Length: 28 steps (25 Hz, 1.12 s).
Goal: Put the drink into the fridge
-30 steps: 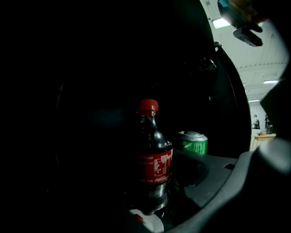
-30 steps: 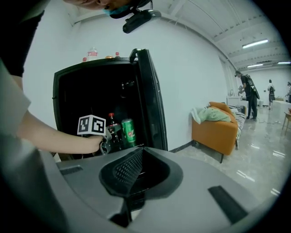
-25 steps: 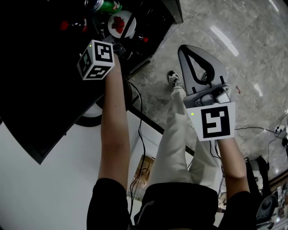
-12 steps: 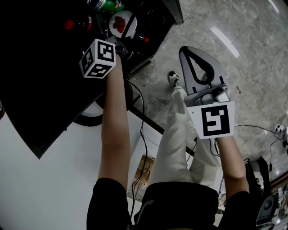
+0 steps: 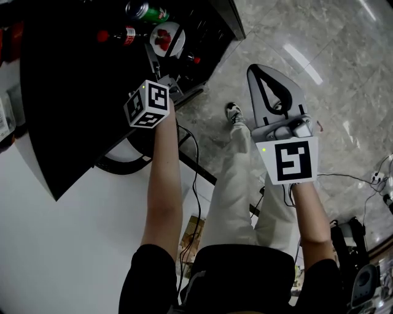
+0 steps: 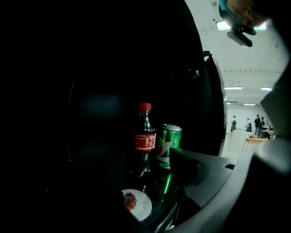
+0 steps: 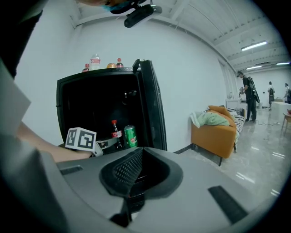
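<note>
A cola bottle (image 6: 144, 145) with a red cap and a green can (image 6: 169, 145) stand side by side on a dark shelf inside the open black fridge (image 7: 91, 104). A white plate of strawberries (image 6: 136, 204) lies in front of them. My left gripper (image 5: 161, 70) points at that shelf, short of the drinks, open with nothing between its fingers. My right gripper (image 5: 261, 68) hangs over the floor to the right, shut and empty. In the head view the bottle (image 5: 120, 35), the can (image 5: 147, 12) and the plate (image 5: 166, 38) sit just beyond the left gripper.
The fridge door (image 7: 152, 109) stands open to the right of the shelf. Several bottles (image 7: 95, 61) stand on top of the fridge. An orange sofa (image 7: 218, 132) sits against the wall to the right, with people far behind it. Cables (image 5: 190, 153) run along the floor.
In the head view my left gripper has shifted down and to the right, a little back from the drinks. The right gripper has hardly moved.
</note>
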{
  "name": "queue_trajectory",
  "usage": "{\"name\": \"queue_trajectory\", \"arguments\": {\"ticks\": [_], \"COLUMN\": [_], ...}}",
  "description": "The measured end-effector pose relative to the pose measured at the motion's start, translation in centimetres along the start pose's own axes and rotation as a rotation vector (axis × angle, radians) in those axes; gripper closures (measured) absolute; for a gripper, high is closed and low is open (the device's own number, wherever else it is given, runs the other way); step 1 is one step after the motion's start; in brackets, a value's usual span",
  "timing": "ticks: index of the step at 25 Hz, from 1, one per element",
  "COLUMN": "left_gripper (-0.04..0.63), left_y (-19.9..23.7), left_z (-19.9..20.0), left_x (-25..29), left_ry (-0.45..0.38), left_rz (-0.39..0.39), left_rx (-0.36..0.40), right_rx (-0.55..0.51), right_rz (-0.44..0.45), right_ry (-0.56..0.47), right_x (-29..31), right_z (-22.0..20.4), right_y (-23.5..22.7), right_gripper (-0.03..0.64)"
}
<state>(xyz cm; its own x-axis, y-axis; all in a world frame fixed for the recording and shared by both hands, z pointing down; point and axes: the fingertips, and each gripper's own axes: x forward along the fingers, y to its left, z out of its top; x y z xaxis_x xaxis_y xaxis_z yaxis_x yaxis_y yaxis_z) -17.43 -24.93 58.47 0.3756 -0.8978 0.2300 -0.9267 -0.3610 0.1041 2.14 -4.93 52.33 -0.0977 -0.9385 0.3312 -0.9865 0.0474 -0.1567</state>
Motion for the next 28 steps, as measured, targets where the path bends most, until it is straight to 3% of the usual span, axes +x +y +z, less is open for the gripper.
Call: {"name": "queue_trajectory", "arguments": {"ticks": [2,6,10,18,23,25,28], "left_gripper": [0.295,0.465,0.565,0.586,0.586,0.586,0.586], "left_y": [-0.9,-3.6,-7.2,-12.7,-16.3,-17.6,-18.1], "left_z": [0.0,1.8,5.1,11.5,12.5,13.0,15.2], "left_x": [-1.4,-4.5,-7.0,-12.7,-17.0,-19.1,-21.1], "left_ry": [-0.003,-0.033,-0.074,-0.108,-0.04,-0.017,-0.029], "left_rz": [-0.022,-0.076,-0.151,-0.32,-0.423,-0.461,-0.453], "left_rx": [-0.002,-0.025,-0.037,-0.006,-0.065,-0.048,-0.032], "right_rx": [-0.003,0.002,0.023,0.05,0.077,0.1,0.111], "right_rz": [-0.011,-0.041,-0.071,-0.095,-0.085,-0.071,-0.042], "right_ry": [-0.006,-0.015,-0.03,-0.084,-0.096,-0.098,-0.109], "right_x": [-0.5,-1.7,-3.1,-6.6,-8.7,-9.8,-11.3], "right_z": [0.5,1.3,2.6,6.7,9.4,10.7,12.9], "right_y": [-0.2,-0.6,-1.2,-0.7,0.4,1.4,3.1], "right_gripper": [0.603,0.603,0.603,0.603,0.603,0.603,0.603]}}
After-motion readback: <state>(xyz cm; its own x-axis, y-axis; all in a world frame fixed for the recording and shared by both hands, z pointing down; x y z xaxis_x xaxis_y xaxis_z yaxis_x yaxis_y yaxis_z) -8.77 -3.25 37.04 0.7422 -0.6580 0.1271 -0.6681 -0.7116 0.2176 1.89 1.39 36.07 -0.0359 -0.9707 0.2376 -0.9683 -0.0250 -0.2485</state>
